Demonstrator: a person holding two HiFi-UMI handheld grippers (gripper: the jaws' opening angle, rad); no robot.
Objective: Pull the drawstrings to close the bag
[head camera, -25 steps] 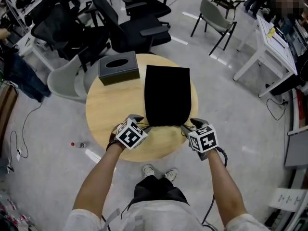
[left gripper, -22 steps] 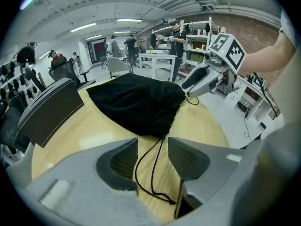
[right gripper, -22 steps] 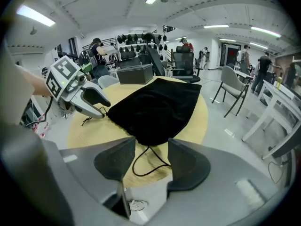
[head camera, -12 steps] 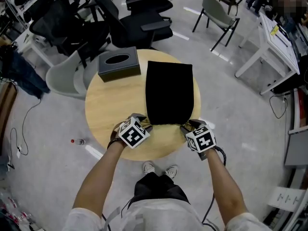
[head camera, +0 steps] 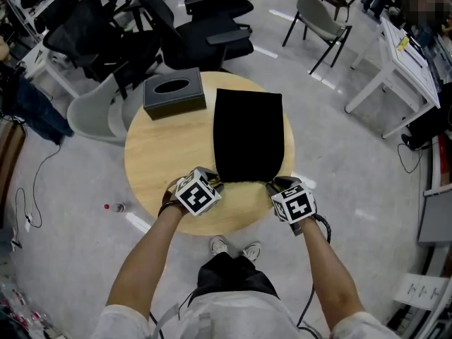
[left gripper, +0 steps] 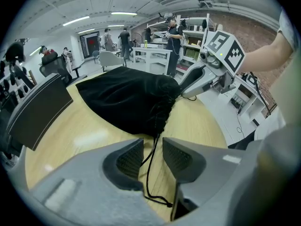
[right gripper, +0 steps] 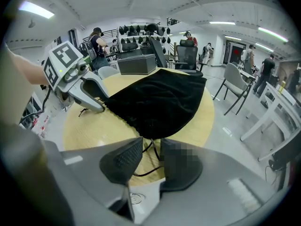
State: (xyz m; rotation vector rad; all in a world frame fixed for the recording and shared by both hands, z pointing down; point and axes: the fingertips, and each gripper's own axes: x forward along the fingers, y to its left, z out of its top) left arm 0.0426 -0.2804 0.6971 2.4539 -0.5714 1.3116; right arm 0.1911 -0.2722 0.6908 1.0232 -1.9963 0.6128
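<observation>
Worktop: round, pale wood (head camera: pixel 154 162), centre of the head view.
Bag: black cloth (head camera: pixel 247 136), lying flat just right of the worktop's centre, long side running up the frame; its gathered mouth is the lower edge, nearest the person.
Left drawstring: thin black cord (left gripper: pixel 148 171) leaving the bag's lower left corner and trailing loose on the wood, with a knot at its end.
Right drawstring: black cord (right gripper: pixel 146 173) leaving the lower right corner in a slack loop on the wood.
Left tool: (left gripper: pixel 153 147) at the bag's lower left corner, pointing steeply down. Its jaws have just been closing. The left drawstring runs through the gap between them. A narrow gap remains on both sides of the cord, so the pads do not yet pinch it.
Right tool: (right gripper: pixel 151 147) at the lower right corner, also pointing steeply down. Its jaws have just been closing, with the right drawstring passing between them. A gap still shows, so there is no pinch; part of one pad is under a mosaic patch.
Box: dark grey (head camera: pixel 174 94) with an oval slot on top, upper left of the worktop, apart from the bag.
Surroundings: black chairs (head camera: pixel 205 41) on the grey floor above the worktop.
</observation>
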